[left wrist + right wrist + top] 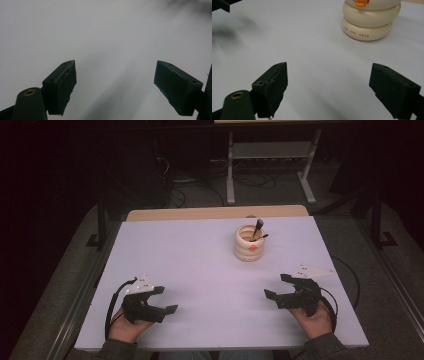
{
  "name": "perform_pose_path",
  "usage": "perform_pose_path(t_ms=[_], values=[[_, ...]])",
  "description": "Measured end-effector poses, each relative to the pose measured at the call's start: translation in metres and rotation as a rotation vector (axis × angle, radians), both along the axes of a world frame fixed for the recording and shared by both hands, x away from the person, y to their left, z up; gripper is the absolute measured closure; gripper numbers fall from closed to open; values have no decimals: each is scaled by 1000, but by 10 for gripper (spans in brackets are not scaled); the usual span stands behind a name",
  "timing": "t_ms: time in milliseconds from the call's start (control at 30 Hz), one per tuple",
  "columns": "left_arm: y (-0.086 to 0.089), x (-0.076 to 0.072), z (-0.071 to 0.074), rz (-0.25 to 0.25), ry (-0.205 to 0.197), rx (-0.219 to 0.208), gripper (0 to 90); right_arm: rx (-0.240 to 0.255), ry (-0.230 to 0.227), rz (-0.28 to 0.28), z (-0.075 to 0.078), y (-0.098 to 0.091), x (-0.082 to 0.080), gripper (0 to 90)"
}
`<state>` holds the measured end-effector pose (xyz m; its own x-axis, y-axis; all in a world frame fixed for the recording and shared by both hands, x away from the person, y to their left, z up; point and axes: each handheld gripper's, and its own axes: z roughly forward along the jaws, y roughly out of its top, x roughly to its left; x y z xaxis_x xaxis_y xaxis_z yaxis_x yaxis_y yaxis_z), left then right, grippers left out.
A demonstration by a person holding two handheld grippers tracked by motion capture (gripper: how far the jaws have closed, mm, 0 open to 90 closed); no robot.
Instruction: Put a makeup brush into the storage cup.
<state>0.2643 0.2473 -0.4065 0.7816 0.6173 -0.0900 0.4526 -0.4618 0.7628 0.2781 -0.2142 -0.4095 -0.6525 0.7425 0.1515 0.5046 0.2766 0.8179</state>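
Left gripper (170,299) and right gripper (273,285) both spread wide, empty, low over the white table (200,265). At twelve o'clock from the right one, a cream ringed brush holder (249,243) with two makeup brushes (258,230) leaning inside. Likely to tip if clipped at the rim or tugged by a snagged brush.

Cream holder (249,245) on white table (200,265)

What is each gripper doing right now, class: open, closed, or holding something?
Left gripper: open, holding nothing, over the bare table.
Right gripper: open, holding nothing, short of the cream brush holder.
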Motion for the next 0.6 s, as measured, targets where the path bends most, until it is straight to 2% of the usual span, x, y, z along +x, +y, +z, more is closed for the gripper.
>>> perform_pose_path(t_ms=[333, 600], values=[[2, 1, -1, 6, 10, -1, 175, -32, -4, 7, -3, 2, 1, 144], [-1, 1, -1, 7, 6, -9, 176, -23, -10, 5, -3, -2, 2, 144]])
